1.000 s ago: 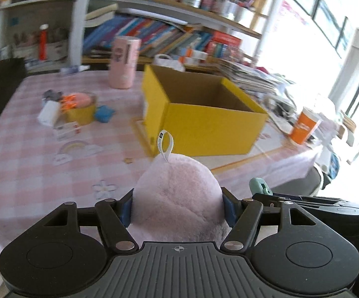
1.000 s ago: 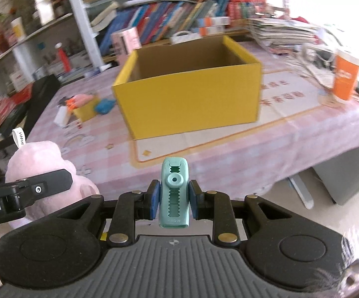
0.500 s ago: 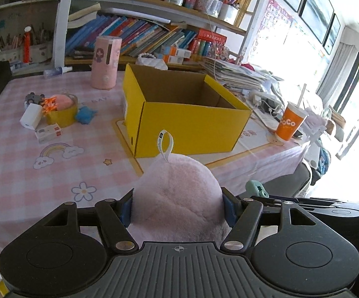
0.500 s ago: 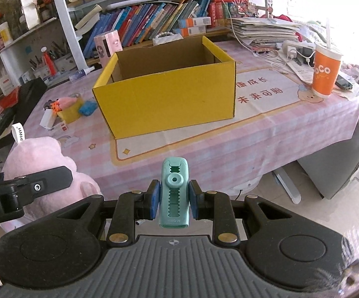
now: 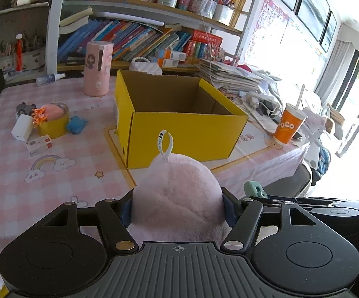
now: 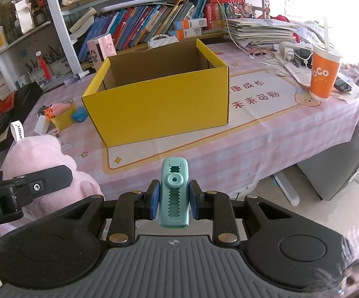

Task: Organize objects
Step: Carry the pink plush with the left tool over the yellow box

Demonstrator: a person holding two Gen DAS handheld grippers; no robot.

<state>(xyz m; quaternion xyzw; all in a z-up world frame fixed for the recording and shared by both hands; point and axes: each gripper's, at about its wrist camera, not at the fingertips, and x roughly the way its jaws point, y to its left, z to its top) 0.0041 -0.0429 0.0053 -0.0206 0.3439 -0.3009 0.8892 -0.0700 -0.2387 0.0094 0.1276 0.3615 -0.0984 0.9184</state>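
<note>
Left gripper [image 5: 178, 204]: both pads pressed into a pink plush toy [image 5: 177, 193], held in the air short of the table [image 5: 18, 188] edge; white loop tag stands upright on top. Yellow box [image 5: 179, 134] beyond it on the table, open and empty. Teal clip [image 5: 252, 189] just to the right of the plush.

Right gripper [image 6: 174, 200]: clamped on the teal clip [image 6: 174, 198], held upright, off the table edge. Yellow box [image 6: 159, 109] ahead. Plush [image 6: 38, 159] at left, in the left gripper [image 6: 43, 183].
</note>
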